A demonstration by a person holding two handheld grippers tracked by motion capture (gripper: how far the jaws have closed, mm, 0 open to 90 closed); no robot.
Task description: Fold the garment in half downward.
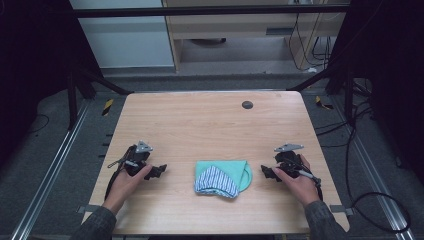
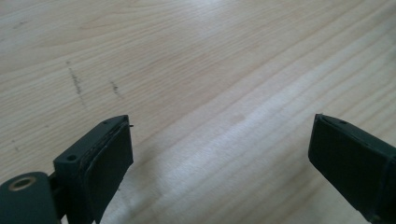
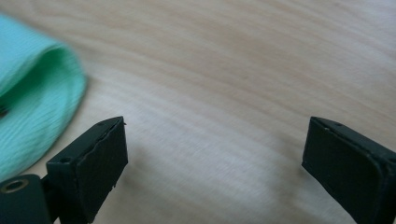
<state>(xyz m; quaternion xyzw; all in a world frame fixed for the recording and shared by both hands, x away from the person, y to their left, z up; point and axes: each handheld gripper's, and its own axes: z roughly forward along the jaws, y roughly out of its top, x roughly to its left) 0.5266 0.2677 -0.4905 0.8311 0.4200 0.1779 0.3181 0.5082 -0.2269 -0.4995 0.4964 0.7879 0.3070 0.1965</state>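
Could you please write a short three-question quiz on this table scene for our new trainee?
1. True or false: the left gripper is clamped on the folded green cloth.
2. What lies between the two grippers? A) a folded cloth B) a bowl C) a bottle
3. Fill in: the right gripper has its jaws ____ over bare wooden table.

Key: 1 false, its jaws stand open and apart from the cloth; 2 A; 3 open.
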